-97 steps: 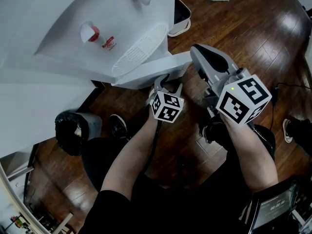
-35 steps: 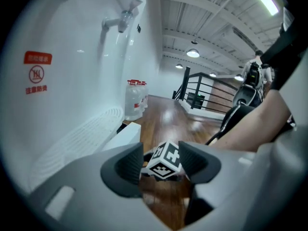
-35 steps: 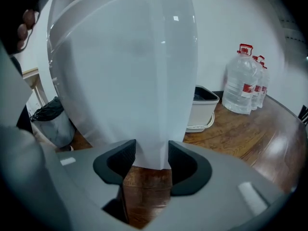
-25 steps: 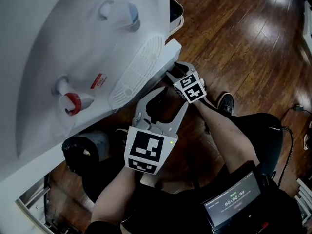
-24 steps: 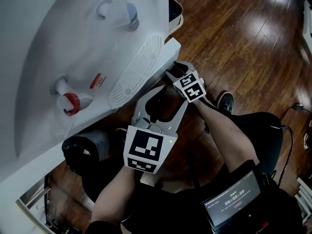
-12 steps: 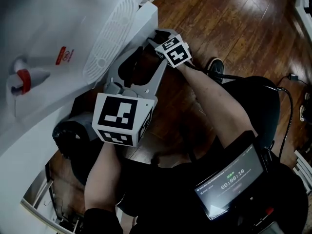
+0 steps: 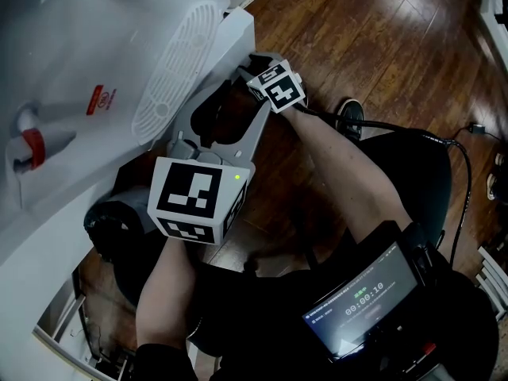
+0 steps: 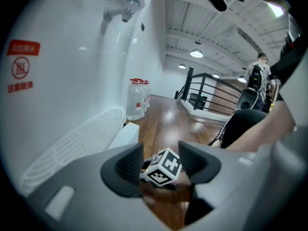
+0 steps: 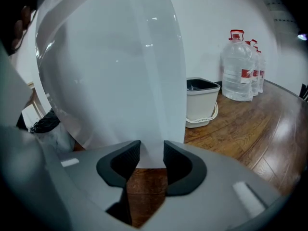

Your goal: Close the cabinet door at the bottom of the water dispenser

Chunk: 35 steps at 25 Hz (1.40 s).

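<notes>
The white water dispenser [image 7: 95,46] fills the left of the head view. Its bottom cabinet door [image 7: 236,34] shows as a white slab under the drip grille [image 7: 178,62]. My right gripper [image 7: 243,66] reaches to that door's edge. In the right gripper view the door [image 9: 144,81] stands edge-on between the closing jaws of my right gripper [image 9: 151,153], and both pads touch it. My left gripper [image 7: 230,108] hangs just behind, open and holding nothing. The left gripper view shows my left gripper [image 8: 161,160] looking past its jaws at the right gripper's marker cube [image 8: 163,166] and the door [image 8: 124,134].
A white bucket [image 9: 201,102] and several water bottles [image 9: 238,71] stand on the wooden floor [image 7: 381,46] beyond the dispenser. A black bin bag [image 7: 111,221] sits at the dispenser's foot on the left. A screen [image 7: 357,304] hangs at the person's waist.
The hands have come in from the floor to the dispenser's base. Over the last second the head view has shifted, and the right gripper's jaws have narrowed onto the door edge.
</notes>
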Each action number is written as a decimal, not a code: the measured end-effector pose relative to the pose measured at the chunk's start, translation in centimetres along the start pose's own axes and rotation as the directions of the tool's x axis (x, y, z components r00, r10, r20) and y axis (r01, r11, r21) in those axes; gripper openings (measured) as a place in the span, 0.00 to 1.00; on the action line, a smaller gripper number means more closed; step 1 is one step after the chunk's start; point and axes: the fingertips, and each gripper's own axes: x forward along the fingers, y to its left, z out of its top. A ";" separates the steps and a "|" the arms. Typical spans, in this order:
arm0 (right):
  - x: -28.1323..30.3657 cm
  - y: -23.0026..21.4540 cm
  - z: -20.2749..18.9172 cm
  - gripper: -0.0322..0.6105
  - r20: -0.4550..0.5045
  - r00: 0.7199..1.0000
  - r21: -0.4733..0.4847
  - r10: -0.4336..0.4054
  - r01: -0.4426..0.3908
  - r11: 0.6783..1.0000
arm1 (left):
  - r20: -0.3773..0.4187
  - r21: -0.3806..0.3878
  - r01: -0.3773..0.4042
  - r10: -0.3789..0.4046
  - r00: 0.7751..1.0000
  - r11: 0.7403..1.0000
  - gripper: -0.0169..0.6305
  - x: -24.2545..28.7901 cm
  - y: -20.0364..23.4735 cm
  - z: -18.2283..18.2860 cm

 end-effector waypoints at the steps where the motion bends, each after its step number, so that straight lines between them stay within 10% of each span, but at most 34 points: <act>1: -0.1 0.1 0.1 0.29 0.003 1.000 0.003 0.001 -0.001 1.000 | 0.001 0.000 0.001 -0.001 1.000 1.000 0.41 0.0 0.0 0.1; 35: 0.5 0.4 0.9 0.24 0.025 1.000 0.086 -0.003 0.001 0.996 | 0.030 0.009 -0.014 0.013 0.999 1.000 0.41 0.1 0.4 0.3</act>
